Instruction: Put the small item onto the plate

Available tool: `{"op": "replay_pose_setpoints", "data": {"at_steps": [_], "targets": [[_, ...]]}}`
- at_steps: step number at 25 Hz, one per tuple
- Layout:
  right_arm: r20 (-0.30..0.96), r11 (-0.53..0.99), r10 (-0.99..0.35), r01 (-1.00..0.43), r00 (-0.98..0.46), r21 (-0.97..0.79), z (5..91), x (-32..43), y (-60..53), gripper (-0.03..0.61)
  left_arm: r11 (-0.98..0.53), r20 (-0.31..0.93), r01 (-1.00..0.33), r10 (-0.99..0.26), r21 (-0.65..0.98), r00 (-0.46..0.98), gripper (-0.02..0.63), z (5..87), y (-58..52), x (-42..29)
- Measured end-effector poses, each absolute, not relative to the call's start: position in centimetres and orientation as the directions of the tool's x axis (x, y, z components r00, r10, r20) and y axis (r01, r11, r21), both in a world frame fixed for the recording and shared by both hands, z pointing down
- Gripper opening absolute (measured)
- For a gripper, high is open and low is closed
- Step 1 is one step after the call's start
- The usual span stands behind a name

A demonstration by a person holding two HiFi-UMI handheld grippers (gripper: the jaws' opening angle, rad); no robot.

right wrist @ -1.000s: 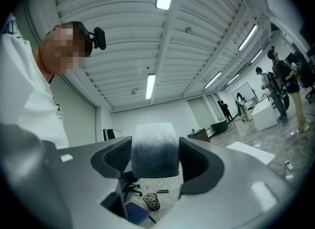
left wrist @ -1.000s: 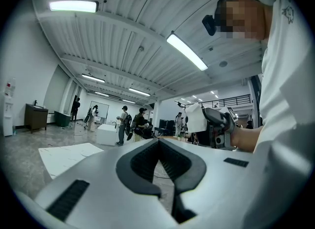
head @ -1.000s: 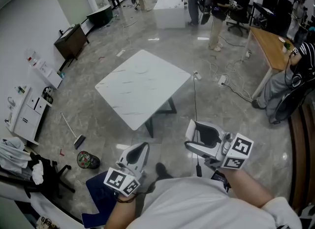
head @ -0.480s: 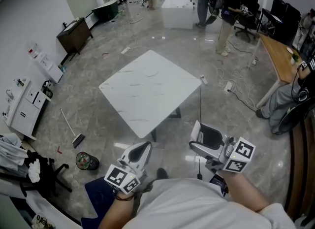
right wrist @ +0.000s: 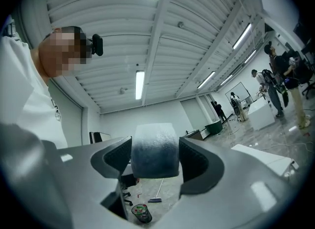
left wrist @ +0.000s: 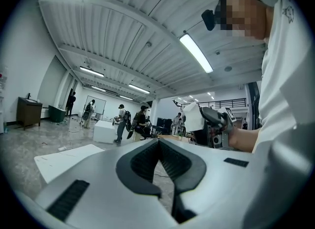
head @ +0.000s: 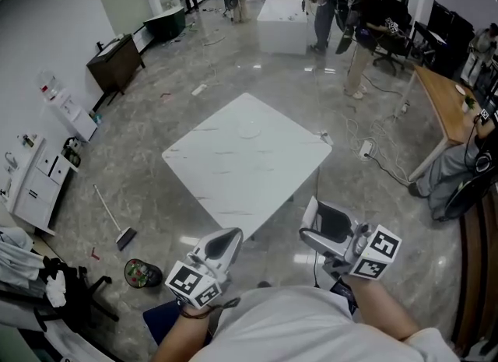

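Well, I hold both claws low and close to my chest, pointing forward and tilted up, so their own views take in mostly ceiling. My right claw (right wrist: 155, 158) is clamped on the small block (right wrist: 153, 144), a pale piece shading to dark grey, squeezed between the two pads. From the head view that claw (head: 311, 219) hangs well short of the white table (head: 233, 167) ahead of me. My left claw (left wrist: 158, 141) is empty, jaws pressed together at the tips, and sits beside the right one (head: 227, 237). A faint round outline on the table top (head: 249, 128) may be the plate; it is too faint to be sure.
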State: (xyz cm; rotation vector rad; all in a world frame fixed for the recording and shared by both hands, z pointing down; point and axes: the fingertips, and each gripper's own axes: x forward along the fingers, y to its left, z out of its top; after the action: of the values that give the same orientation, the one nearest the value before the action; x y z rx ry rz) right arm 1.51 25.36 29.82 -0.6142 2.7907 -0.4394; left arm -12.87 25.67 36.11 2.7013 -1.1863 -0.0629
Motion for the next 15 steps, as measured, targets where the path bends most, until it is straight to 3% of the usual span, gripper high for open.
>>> {"op": "replay_pose_setpoints", "data": {"at_steps": [15], "targets": [[-0.152,0.855,-0.444,-0.367,-0.883,-0.366,30.7,-0.8,18.4,0.288,-0.655,0.046,-0.723,-0.733,0.218,0.678,0.006,37.1,20.0,-15.4]]}}
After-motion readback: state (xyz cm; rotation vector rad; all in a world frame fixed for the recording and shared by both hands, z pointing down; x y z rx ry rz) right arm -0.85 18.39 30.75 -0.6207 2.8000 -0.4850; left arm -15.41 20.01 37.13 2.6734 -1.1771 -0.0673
